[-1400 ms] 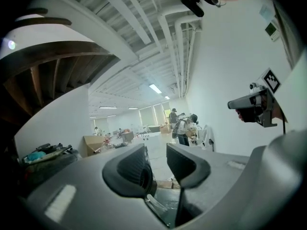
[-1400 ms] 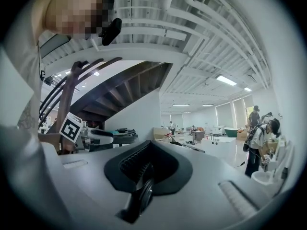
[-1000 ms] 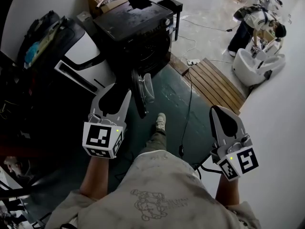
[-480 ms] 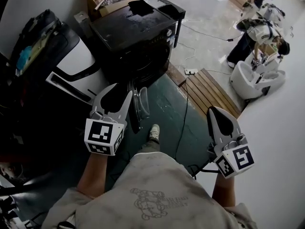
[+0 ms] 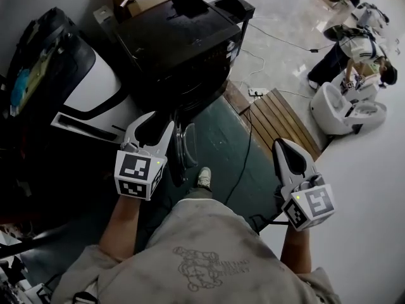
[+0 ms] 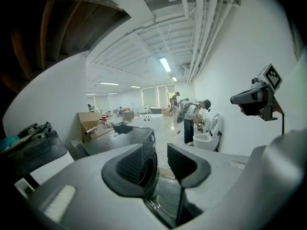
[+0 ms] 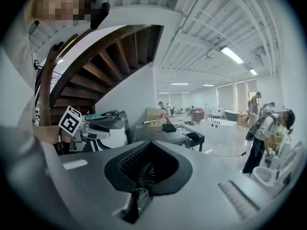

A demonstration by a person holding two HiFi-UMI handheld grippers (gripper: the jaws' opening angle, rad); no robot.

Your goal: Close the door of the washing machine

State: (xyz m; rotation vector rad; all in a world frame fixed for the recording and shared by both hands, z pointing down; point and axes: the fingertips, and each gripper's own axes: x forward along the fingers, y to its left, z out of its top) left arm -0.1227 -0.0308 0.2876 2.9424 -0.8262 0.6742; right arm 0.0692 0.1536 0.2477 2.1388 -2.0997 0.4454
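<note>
The left gripper (image 5: 152,125), jaws apart and empty, has closed in on the free edge of the open door (image 5: 183,148), which stands out from the front of the black washing machine (image 5: 183,40). The right gripper (image 5: 284,148), jaws together and empty, hangs well apart. The door is not yet shut, so a push probably follows.

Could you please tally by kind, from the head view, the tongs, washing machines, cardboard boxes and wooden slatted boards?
Tongs: 2 (left tongs, right tongs)
Washing machine: 1
Cardboard box: 1
Wooden slatted board: 1
Total: 5
</note>
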